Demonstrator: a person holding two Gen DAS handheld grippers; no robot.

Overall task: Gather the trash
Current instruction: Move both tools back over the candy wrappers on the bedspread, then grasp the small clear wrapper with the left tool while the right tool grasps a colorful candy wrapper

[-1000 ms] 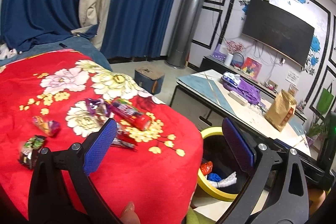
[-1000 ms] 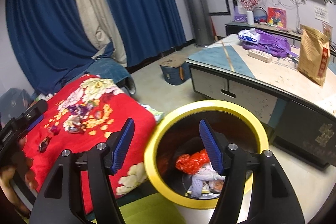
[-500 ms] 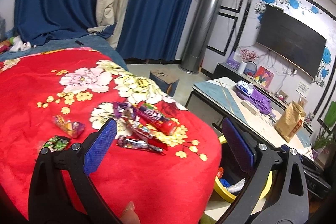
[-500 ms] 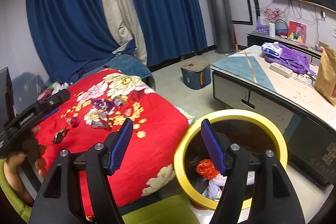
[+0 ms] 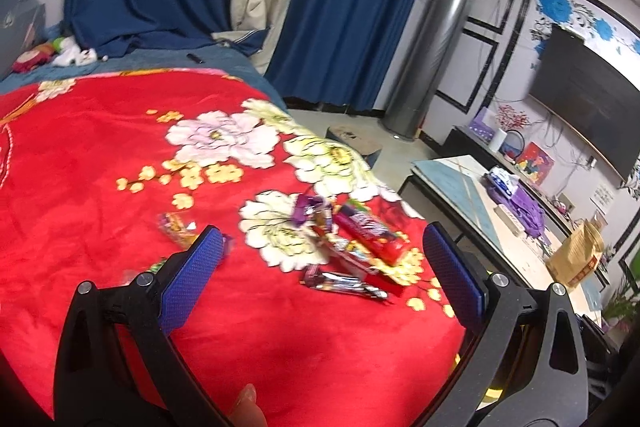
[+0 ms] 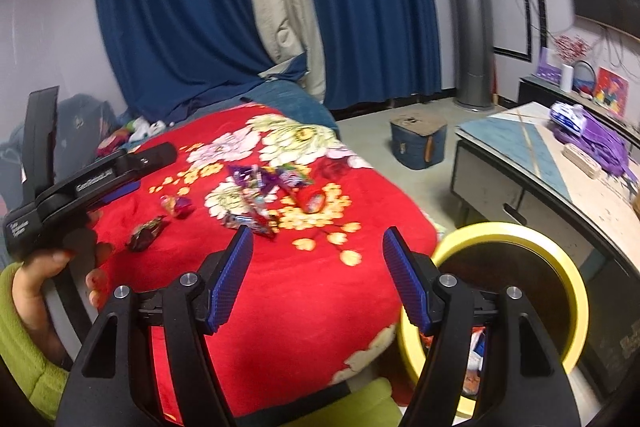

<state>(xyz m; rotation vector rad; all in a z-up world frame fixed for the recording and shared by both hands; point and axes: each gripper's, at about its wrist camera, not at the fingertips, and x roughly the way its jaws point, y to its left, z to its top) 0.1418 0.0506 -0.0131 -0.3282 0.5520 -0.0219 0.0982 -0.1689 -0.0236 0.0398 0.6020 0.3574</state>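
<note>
Several snack wrappers lie on the red flowered blanket (image 5: 100,163): a red tube wrapper (image 5: 370,233), a purple wrapper (image 5: 308,209), a silvery bar wrapper (image 5: 342,281) and an orange candy wrapper (image 5: 176,225). My left gripper (image 5: 320,267) hovers open above the blanket just short of the pile, nothing between its blue pads. My right gripper (image 6: 318,269) is open and empty over the blanket's near edge; the wrapper pile (image 6: 264,195) lies beyond it. The yellow-rimmed bin (image 6: 508,231) stands on the floor at the right, trash inside. A hand holds the left gripper's body (image 6: 80,187) at left.
A low table (image 6: 532,163) with a purple bag (image 6: 592,143) and a brown paper bag (image 5: 576,259) stands right of the bin. A blue box (image 6: 418,141) sits on the floor beyond. Blue curtains, a silver column and a wall television fill the back.
Both grippers have swung left, away from the bin and over the blanket. The wrappers now sit between the left gripper's fingers in its view; the bin has slid to the right edge.
</note>
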